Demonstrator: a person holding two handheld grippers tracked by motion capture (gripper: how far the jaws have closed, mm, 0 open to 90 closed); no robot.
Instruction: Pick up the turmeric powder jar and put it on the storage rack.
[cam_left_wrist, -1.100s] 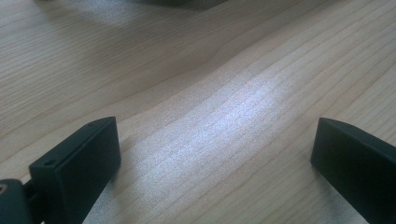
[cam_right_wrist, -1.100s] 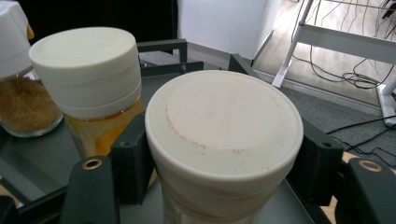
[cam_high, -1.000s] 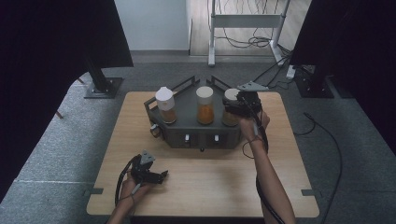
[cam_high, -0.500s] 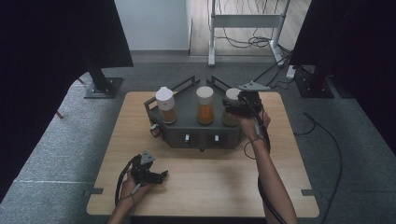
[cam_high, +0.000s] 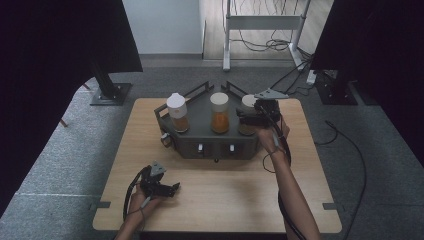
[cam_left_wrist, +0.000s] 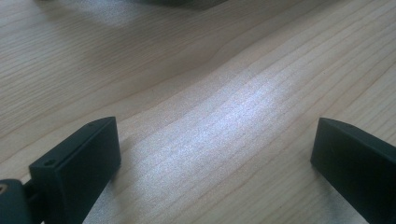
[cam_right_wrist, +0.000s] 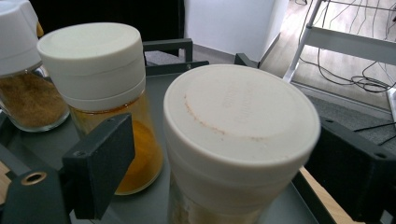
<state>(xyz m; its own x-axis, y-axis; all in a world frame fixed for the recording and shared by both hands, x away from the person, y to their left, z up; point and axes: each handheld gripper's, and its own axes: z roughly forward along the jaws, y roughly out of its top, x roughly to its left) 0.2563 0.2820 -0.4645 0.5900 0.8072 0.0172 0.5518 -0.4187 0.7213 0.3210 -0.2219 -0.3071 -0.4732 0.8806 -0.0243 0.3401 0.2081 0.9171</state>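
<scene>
- Left gripper (cam_high: 172, 188) rests on the table (cam_high: 225, 200), well short of the grey rack (cam_high: 200, 130), jaws wide, empty.
- Right gripper (cam_right_wrist: 224, 154) has just been opening; the upright white-capped jar (cam_right_wrist: 240, 135) on the rack's right end stands between its jaws, gaps either side.

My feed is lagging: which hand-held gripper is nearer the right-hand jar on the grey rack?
Right. The right hand-held gripper is at that jar, jaws either side of its white cap, just opened. The left hand-held gripper rests on the table near the front edge, far from it.
</scene>
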